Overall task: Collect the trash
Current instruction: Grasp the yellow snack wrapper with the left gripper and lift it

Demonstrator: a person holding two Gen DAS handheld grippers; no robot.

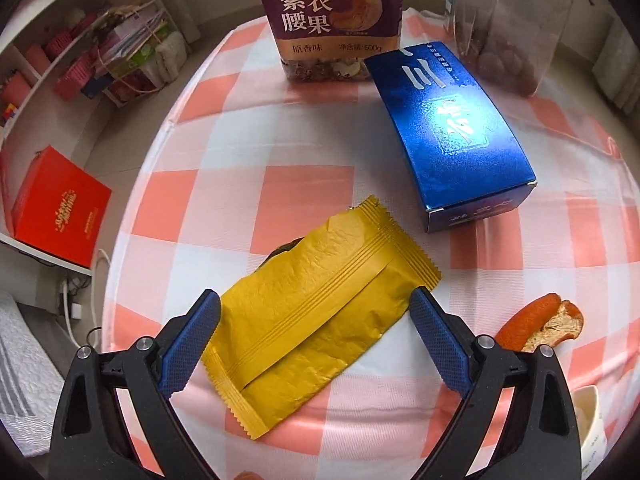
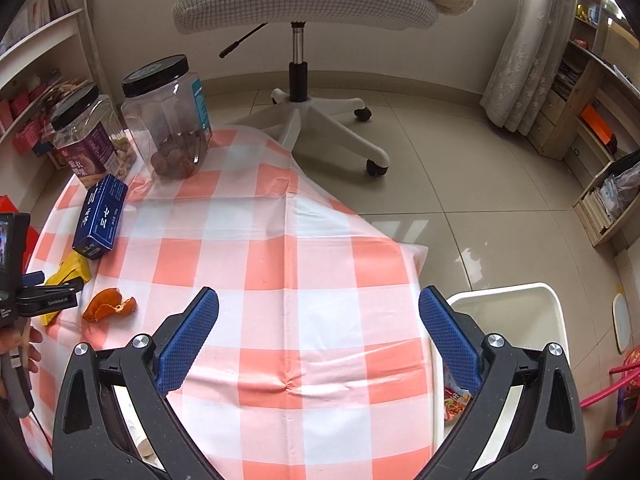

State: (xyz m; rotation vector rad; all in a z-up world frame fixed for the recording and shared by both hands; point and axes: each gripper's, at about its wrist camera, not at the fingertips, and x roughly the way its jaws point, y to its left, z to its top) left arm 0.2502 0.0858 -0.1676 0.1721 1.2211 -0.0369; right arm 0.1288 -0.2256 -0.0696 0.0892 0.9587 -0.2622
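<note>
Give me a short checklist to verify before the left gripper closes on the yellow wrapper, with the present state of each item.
1. Left gripper open: ok, jaws wide apart.
2. Yellow wrapper between the fingers: ok, its middle lies between them.
3. Pads touching the wrapper: cannot tell; the height above the tablecloth is unclear.
4. Neighbours clear of the jaws: ok, the blue box and the orange peel lie apart from the wrapper.
5. White bin ready: ok, it stands beside the table edge, open on top.
6. Right gripper out of the way: ok, open and holding nothing.

Blue box and jars crowd far edge, bare checked cloth mid-table
</note>
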